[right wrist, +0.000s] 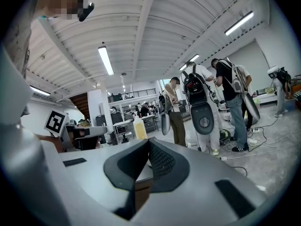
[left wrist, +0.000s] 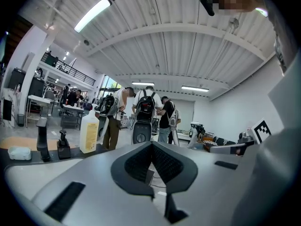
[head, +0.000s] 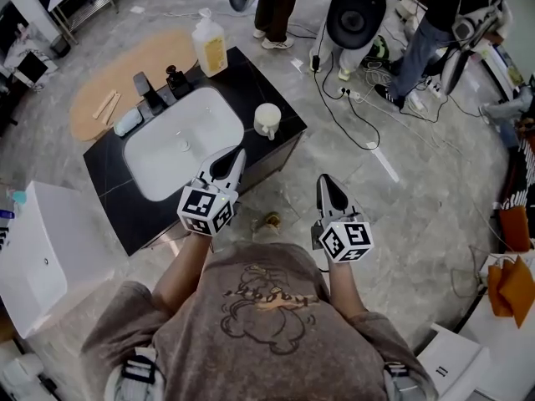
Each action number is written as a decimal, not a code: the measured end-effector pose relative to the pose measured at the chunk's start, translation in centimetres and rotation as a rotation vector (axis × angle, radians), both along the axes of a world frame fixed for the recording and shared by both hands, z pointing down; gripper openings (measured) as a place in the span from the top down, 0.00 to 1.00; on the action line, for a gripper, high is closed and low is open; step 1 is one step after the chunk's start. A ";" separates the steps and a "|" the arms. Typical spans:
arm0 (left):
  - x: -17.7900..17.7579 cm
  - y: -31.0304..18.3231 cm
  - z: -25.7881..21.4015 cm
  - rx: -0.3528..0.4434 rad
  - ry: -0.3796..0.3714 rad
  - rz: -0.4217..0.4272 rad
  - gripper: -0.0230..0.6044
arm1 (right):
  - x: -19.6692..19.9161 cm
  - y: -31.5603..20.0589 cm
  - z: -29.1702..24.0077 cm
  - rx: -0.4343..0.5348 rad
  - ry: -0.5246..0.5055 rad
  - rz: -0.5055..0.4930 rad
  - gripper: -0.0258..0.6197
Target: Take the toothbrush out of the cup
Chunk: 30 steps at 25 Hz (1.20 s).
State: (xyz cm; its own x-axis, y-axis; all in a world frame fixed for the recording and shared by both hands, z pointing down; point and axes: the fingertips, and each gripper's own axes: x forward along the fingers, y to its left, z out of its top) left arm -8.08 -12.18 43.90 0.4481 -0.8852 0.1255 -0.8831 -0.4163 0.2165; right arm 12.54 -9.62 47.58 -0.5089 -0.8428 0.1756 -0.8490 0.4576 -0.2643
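The left gripper (head: 237,155) is hovering closed and empty over the counter's (head: 251,78) near edge, the right gripper (head: 325,182) likewise over the floor (head: 401,199), both apart from the cup (head: 267,120).

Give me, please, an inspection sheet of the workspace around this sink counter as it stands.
Surface: black counter with a white basin and a black tap.
Job's things: white cup near the counter's right edge; no toothbrush can be made out in it.
Clutter: pump bottle at the back corner; small pale item left of the tap.
Grippers: left gripper over the counter's front edge, right gripper over the floor; both shut, nothing between the jaws.
Cables: black cables trail across the floor beyond the counter.
Surroundings: people standing beyond; tan oval mat; white cabinet at left.
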 end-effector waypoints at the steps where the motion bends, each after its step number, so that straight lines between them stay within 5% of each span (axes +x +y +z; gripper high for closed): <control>1: 0.4 -0.7 -0.1 0.000 0.000 0.001 0.93 | 0.4 -0.7 0.0 -0.001 -0.002 -0.001 0.96; 15: 2.3 -8.0 -0.3 0.037 -0.035 -0.016 0.93 | 2.3 -9.0 0.5 -0.001 -0.023 -0.048 0.96; 30: 1.8 -11.6 -1.4 0.028 -0.009 0.087 0.93 | -0.4 -12.8 -1.2 0.027 -0.029 -0.029 0.96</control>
